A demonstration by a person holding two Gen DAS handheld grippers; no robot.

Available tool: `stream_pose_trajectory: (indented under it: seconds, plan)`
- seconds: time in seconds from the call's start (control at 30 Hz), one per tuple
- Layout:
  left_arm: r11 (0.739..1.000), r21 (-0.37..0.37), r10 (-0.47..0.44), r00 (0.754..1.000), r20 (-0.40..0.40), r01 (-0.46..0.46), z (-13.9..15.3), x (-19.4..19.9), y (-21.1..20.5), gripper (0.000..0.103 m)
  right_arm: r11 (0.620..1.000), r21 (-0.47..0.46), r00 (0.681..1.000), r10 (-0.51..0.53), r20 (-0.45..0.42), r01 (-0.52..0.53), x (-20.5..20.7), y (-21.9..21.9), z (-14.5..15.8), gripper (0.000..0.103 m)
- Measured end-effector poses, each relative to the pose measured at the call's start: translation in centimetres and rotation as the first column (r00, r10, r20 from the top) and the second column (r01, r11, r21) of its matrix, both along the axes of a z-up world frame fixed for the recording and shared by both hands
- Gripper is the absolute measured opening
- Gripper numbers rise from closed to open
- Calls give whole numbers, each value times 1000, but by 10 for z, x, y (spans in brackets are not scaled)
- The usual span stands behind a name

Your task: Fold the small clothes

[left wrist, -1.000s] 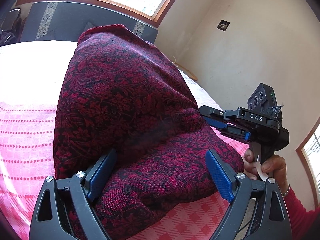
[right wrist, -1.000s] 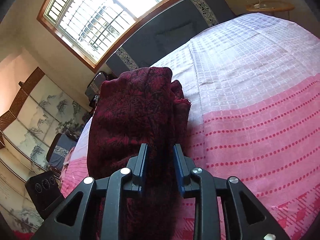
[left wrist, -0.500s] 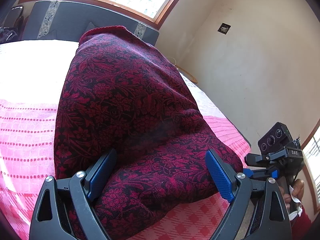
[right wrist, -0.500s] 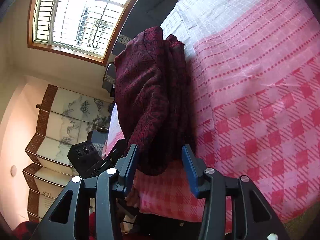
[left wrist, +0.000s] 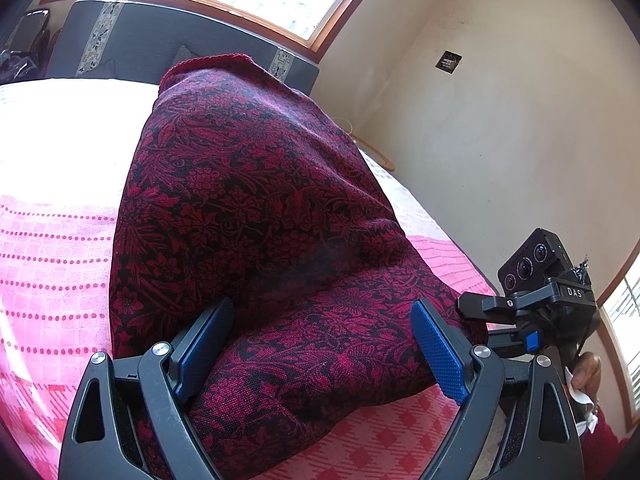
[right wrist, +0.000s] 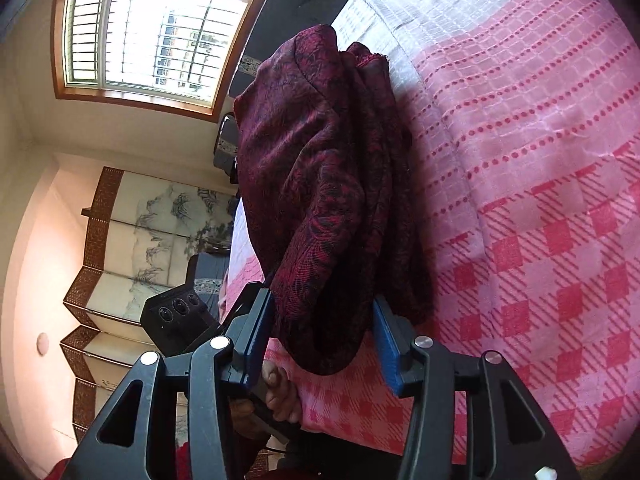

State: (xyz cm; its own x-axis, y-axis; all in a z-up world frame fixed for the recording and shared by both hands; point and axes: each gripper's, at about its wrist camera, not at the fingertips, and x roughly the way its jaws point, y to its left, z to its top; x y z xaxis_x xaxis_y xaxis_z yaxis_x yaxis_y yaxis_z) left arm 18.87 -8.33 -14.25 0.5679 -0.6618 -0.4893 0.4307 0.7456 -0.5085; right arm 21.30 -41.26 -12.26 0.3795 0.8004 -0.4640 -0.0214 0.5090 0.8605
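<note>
In the left wrist view, the dark red patterned cloth (left wrist: 260, 216) was seen heaped on the pink checked bedspread (left wrist: 52, 264). The left gripper (left wrist: 320, 344) was spread wide, its blue pads (left wrist: 438, 354) astride the near end of the cloth without pressing it. The right gripper's body showed at the right edge.

In the right wrist view, the right gripper (right wrist: 320, 344) had just been opening; the cloth's hanging end was seen between its jaws, not clamped.

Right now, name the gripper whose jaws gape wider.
The left gripper: pads far apart over the maroon cloth. The right gripper, jaws just been opening, straddles it more narrowly.
</note>
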Motion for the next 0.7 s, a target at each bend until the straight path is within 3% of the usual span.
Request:
stream_pose_trajectory:
  seconds: [0.03, 0.07, 0.1, 0.13, 0.23, 0.33, 0.5, 0.57, 0.7]
  plan:
    - [1000, -1, 0, 1000, 0, 0, 0, 0, 0, 90, 1000, -14, 1000, 9, 13, -9, 4, 3, 0, 42]
    - [1000, -6, 0, 1000, 0, 0, 0, 0, 1, 90, 999, -27, 999, 21, 26, -21, 9, 6, 0, 26]
    - [1000, -13, 3, 1000, 1, -3, -1, 0, 3, 90, 999, -47, 999, 30, 31, -28, 15, 10, 0, 18]
    - [1000, -25, 9, 1000, 1, -9, -1, 0, 5, 90, 997, -68, 998, 31, 48, -28, 22, 10, -1, 16]
    - [994, -99, 36, 999, -4, -36, -3, 0, 17, 90, 990, -137, 989, 33, 145, -13, 50, 20, 9, 14]
    - [986, -157, 54, 998, -19, -56, -7, 2, 26, 90, 993, -112, 962, -1, 273, 33, 63, 22, 27, 13]
    - [986, -160, 37, 999, -20, -40, -8, 1, 26, 90, 979, -197, 978, -2, 210, 44, 35, 14, -1, 13]
    - [988, -155, 22, 999, -24, -26, -9, 3, 24, 90, 990, -131, 985, -34, 171, 57, 32, 0, -12, 13]
    - [993, -117, 23, 1000, -12, -24, -5, 4, 20, 90, 980, -193, 981, -15, 191, 52, 24, 7, -6, 13]
